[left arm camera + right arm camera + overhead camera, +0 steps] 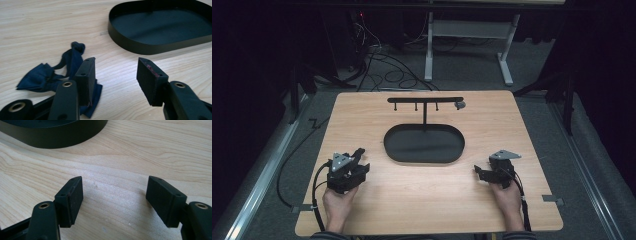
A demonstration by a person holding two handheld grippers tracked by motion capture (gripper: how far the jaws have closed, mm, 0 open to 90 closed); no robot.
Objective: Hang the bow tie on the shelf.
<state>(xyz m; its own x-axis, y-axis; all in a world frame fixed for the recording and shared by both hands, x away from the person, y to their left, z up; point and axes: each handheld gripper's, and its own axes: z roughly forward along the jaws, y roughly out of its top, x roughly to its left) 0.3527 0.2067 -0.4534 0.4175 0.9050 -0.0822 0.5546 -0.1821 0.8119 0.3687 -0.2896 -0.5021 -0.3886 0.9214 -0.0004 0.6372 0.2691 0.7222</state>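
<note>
Bare tabletop (522,125) around black oval tray (424,144), hook stand (425,100) behind. Left gripper (116,75) near-left, jaws wide, dark blue cloth (50,75) beside left jaw. Right gripper (115,197) near-right, jaws wide, nothing between.

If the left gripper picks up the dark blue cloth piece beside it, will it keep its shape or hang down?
The dark blue cloth piece lies crumpled and knotted on the wooden table, so it is probably floppy and would droop. It looks thin, so likely light. Part sits under the open left gripper, beside one finger, so it may snag or drag.
</note>
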